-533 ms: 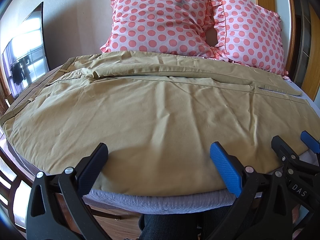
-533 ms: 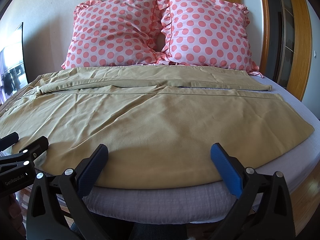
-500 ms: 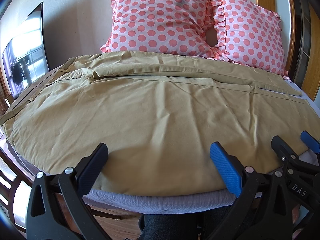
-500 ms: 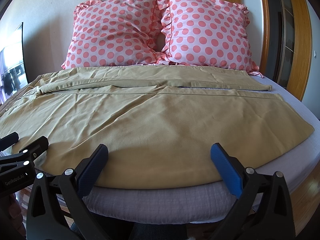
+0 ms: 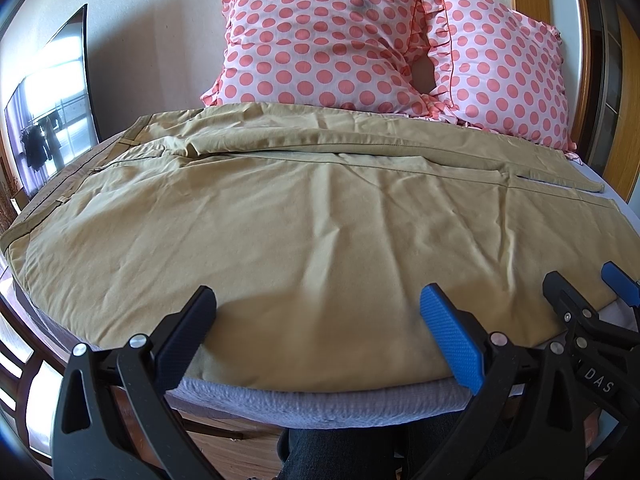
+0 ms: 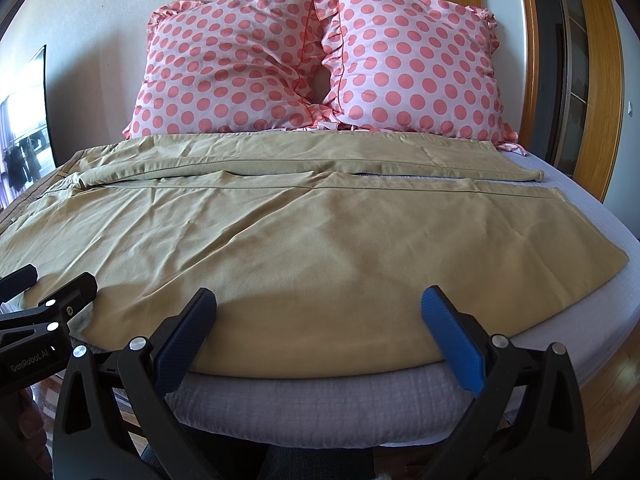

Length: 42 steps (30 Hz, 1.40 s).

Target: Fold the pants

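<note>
Tan pants [image 5: 304, 220] lie spread flat across the bed, waistband to the left and leg hems to the right; they also show in the right wrist view [image 6: 320, 240]. The two legs lie side by side, one near me and one toward the pillows. My left gripper [image 5: 320, 320] is open and empty, hovering over the near edge of the pants. My right gripper [image 6: 320, 320] is open and empty over the same near edge, further right. Each gripper shows at the edge of the other's view.
Two pink polka-dot pillows [image 6: 320, 68] lean on the wall at the head of the bed. The grey mattress cover [image 6: 304, 408] shows below the pants' near edge. A dark screen [image 5: 52, 112] stands at the left. A wooden door frame [image 6: 532, 60] is at the right.
</note>
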Available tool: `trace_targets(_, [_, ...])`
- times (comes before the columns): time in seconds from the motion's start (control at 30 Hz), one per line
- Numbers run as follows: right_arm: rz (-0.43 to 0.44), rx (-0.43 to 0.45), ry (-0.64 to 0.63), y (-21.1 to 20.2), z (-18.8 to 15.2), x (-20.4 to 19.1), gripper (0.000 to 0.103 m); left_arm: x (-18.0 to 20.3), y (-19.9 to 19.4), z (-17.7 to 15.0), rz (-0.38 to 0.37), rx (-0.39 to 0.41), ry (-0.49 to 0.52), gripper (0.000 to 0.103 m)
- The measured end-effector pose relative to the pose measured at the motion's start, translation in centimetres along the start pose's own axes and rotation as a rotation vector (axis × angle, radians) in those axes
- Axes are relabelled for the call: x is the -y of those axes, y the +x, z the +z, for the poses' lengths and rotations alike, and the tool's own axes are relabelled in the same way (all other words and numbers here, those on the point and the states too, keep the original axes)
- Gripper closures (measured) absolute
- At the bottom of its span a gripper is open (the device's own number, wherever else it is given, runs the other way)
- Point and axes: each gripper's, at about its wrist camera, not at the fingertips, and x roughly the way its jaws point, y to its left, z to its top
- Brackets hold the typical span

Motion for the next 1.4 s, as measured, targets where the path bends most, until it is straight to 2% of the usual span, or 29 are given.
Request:
trace_targets(0.37, [0.005,-0.001,-0.004,-0.1,0.1,0.2,0.001,0.0,-0.1,0.3,-0.002,-0.004,0.002,0.002])
trace_targets(0.47, [0.051,-0.039,-0.008,0.3,0.9,0.8,0.001,-0.3,-0.1,0.8,-0.018,-0.022,0.007,0.002])
trace_targets(0.53, [0.087,-0.048,0.02,0.4,1.9,1.9,0.001,-0.6,-0.1,1.1,-0.029,-0.037,0.006,0.002])
trace_targets(0.57, [0.078,-0.032,0.041,0.4,3.2,3.0,0.001,-0.9,0.1,1.3,-0.033,-0.05,0.0,0.002])
trace_targets(0.73, [-0.041,0.038,0.146,1.7,11.2,10.2,0.001,-2.3,0.1,3.2,-0.05,-0.007,-0.063,0.002])
trace_targets(0.87, [-0.166,0.009,0.239,7.1,17.4,16.3,0.002,-2.7,0.0,5.8,-0.035,0.049,-0.044,0.002])
trace_targets(0.9, [-0.197,-0.012,0.262,8.9,18.7,17.6,0.005,-2.7,0.1,6.5,-0.031,0.057,-0.035,0.002])
trace_targets(0.97, [-0.25,-0.072,0.304,13.0,20.8,20.0,0.021,-2.9,0.6,7.6,-0.03,0.066,-0.025,0.002])
trace_targets(1.03, [-0.299,-0.142,0.326,17.2,22.2,21.8,0.032,-3.0,1.2,8.5,-0.042,0.065,-0.027,0.002])
trace_targets(1.13, [-0.336,-0.25,0.39,22.9,23.4,23.9,0.04,-3.1,2.0,9.3,-0.06,0.065,-0.033,0.002])
trace_targets(1.37, [-0.405,-0.362,0.584,30.1,23.4,27.6,0.041,-2.5,3.8,9.9,-0.055,0.059,0.008,0.002])
trace_targets(1.4, [-0.43,-0.348,0.574,30.2,23.7,27.5,0.041,-2.5,3.8,9.9,-0.055,0.061,0.01,0.002])
